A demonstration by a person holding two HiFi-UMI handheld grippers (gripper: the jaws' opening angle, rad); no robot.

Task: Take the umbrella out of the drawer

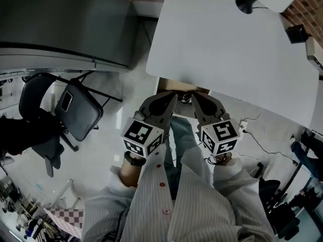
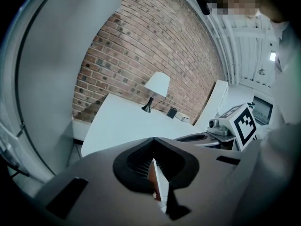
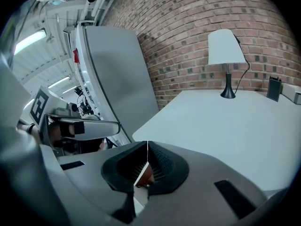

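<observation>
**Two hand-held grippers shut and empty at the table's near edge**

Both tools are held side by side in front of the person, each with a cube of black-and-white square markers at its back. In the head view the left hand-held gripper [image 1: 173, 96] and the right hand-held gripper [image 1: 195, 96] angle towards each other, and their tips are near one another just below the near edge of the large white table [image 1: 227, 49].

In the left gripper view the two dark ribbed jaws meet at the tip with nothing between them. The right gripper view shows the same: jaws pressed together, gripping nothing.

A narrow brown strip [image 1: 182, 88] shows under the table's edge just beyond the tips; what it belongs to cannot be told. The umbrella and the drawer cannot be made out in any view.

On the far part of the table stands a lamp with a white shade and black foot [image 3: 226, 48], with a small black box [image 3: 274, 88] near it. A red brick wall [image 3: 202, 13] rises behind them. A tall grey cabinet [image 1: 65, 24] stands left of the table. A black folding chair [image 1: 78, 110] stands on the pale floor on the person's left. The person wears a pale striped shirt [image 1: 202, 205].
</observation>
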